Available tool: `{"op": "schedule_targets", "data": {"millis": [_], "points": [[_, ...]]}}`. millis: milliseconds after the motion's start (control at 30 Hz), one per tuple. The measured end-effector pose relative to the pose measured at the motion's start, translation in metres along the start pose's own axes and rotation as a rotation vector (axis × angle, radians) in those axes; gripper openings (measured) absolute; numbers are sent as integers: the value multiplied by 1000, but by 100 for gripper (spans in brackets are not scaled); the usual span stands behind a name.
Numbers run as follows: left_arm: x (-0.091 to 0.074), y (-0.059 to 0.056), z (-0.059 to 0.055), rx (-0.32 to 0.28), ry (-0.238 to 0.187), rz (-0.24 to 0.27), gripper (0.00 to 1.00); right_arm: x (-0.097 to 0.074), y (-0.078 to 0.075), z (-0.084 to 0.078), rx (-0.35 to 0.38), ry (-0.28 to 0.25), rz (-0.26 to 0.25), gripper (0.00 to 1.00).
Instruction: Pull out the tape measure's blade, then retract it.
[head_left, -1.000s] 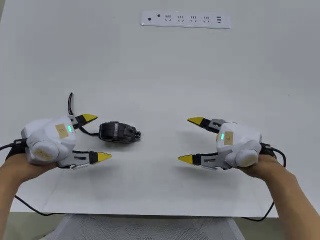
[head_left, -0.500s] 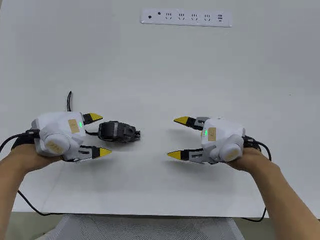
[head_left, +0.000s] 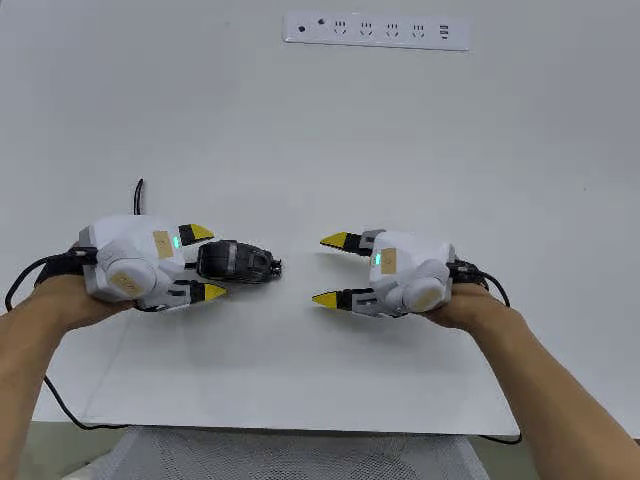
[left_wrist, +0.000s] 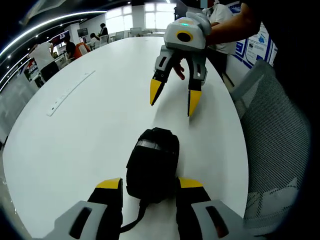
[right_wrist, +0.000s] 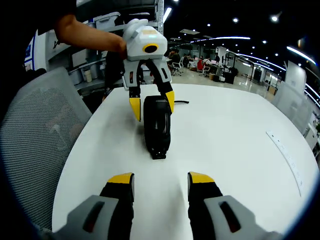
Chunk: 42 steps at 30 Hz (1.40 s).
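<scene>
Head view is showing the left gripper (head_left: 207, 262), jaws spread, now straddling the tape measure (head_left: 240, 262) while the right gripper (head_left: 329, 270), equally wide, is nearing from 3 o'clock, readying the blade pull.

Left tool (head_left: 206, 262) advanced, jaws now flanking tape measure (head_left: 240, 262); right tool (head_left: 329, 270) moved closer.

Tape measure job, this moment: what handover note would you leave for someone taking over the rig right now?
Left tongs: open, jaws on either side of the rear end of the tape measure, not closed on it.
Right tongs: open, over the bare table, tips pointing at the tape measure's front end, apart from it.
Tape measure: black case lying on the table, no blade drawn out.
Done: nothing yet.
Left: grip the case, pull the blade out, let it retract.
</scene>
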<state>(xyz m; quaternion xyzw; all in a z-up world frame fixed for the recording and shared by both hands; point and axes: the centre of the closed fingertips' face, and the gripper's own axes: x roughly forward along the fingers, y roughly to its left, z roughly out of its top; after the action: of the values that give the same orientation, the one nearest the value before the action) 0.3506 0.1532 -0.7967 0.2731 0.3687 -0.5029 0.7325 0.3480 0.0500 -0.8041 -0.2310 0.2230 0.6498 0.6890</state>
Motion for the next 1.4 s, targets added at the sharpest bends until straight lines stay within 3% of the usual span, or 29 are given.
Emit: {"op": "schedule_targets", "data": {"millis": [233, 833, 1400], "points": [[3, 0, -1, 10, 9, -13, 31, 13, 1, 2, -18, 0, 24, 37], [4, 2, -2, -17, 9, -13, 29, 40, -2, 6, 8, -7, 27, 21], [4, 3, 0, -18, 13, -29, 29, 56, 0, 11, 39, -19, 57, 14]]}}
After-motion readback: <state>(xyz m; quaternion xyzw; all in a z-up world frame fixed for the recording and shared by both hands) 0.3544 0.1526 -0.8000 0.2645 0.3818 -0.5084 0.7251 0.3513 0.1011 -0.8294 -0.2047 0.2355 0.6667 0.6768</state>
